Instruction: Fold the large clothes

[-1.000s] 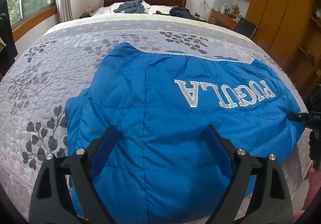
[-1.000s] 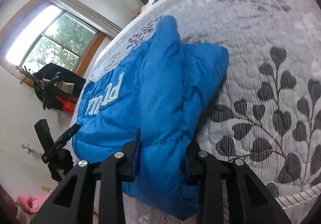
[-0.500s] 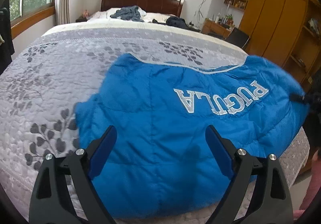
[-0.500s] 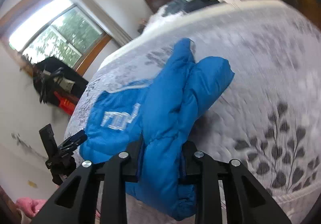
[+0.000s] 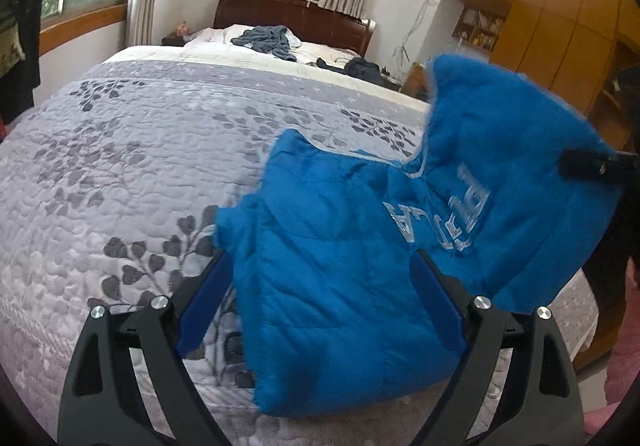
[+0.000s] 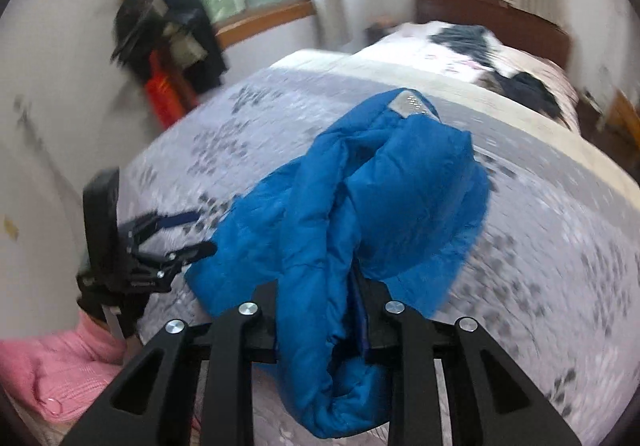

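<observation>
My right tongs are clamped on a bunched fold of the blue puffer jacket, lifting that side off the grey quilted bed (white lettering showing). My left tongs gape wide, holding nothing, above the jacket's near edge.

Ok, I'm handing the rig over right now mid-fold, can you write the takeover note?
Right hand-held gripper: shut on a bunched side of the blue jacket, lifted off the grey bedspread.
Left hand-held gripper: open, holding nothing, over the jacket's near-left part, which lies on the bed.
Done: the lettered side is raised and partway over.
Left: lay that side across the flat half, release, smooth, finish the remaining folds.
</observation>
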Action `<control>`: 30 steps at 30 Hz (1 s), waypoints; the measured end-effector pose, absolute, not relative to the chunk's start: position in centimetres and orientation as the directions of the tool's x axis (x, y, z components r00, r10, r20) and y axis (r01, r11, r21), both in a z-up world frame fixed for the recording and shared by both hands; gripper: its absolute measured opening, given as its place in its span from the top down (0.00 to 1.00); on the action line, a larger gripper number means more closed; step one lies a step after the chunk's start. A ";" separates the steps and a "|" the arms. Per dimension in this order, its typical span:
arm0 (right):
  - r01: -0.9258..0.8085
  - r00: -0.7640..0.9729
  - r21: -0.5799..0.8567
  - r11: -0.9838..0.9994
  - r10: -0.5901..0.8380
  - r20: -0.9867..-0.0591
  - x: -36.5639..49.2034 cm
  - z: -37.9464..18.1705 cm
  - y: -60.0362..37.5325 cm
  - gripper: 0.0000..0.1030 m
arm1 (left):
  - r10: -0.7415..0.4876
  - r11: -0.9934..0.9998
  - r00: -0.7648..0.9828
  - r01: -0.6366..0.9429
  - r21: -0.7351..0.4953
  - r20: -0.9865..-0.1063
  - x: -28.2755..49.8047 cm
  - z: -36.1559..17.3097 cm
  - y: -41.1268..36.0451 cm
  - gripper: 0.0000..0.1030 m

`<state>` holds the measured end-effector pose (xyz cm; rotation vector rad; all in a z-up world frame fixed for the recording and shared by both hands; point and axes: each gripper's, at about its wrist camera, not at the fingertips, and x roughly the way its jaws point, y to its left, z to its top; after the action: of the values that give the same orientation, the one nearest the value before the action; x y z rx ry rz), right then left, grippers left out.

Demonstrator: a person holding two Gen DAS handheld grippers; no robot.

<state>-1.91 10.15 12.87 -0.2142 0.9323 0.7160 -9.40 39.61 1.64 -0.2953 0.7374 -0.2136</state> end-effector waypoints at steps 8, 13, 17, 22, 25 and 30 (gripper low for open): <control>-0.758 0.238 0.115 0.642 0.436 -0.868 -2.4 8.6 18.9 0.76 | -0.311 0.912 0.739 0.057 -0.406 -0.597 -10.3 2.3 42.6 0.14; -0.781 0.159 0.153 0.605 0.430 -0.889 -2.3 5.9 21.4 0.76 | -0.319 0.902 0.753 0.055 -0.429 -0.575 -10.5 2.8 43.9 0.14; -0.780 0.111 0.194 0.595 0.436 -0.893 -1.8 4.4 21.9 0.75 | -0.338 0.892 0.744 0.060 -0.447 -0.576 -10.1 2.6 44.2 0.14; -0.779 0.081 0.228 0.584 0.454 -0.887 -1.7 3.5 22.2 0.66 | -0.387 0.870 0.715 0.074 -0.487 -0.582 -8.8 2.0 44.1 0.14; -0.784 0.093 0.225 0.578 0.467 -0.879 -2.3 4.5 22.0 0.55 | -0.440 0.846 0.686 0.100 -0.523 -0.580 -7.9 1.8 43.7 0.14; -0.801 0.139 0.217 0.557 0.527 -0.838 -4.4 8.4 20.2 0.43 | -0.526 0.799 0.637 0.142 -0.584 -0.564 -6.1 1.3 42.9 0.14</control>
<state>-4.43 20.20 8.44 -0.3136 1.0502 0.9828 -6.07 42.93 1.35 -0.5277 0.7956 -0.4022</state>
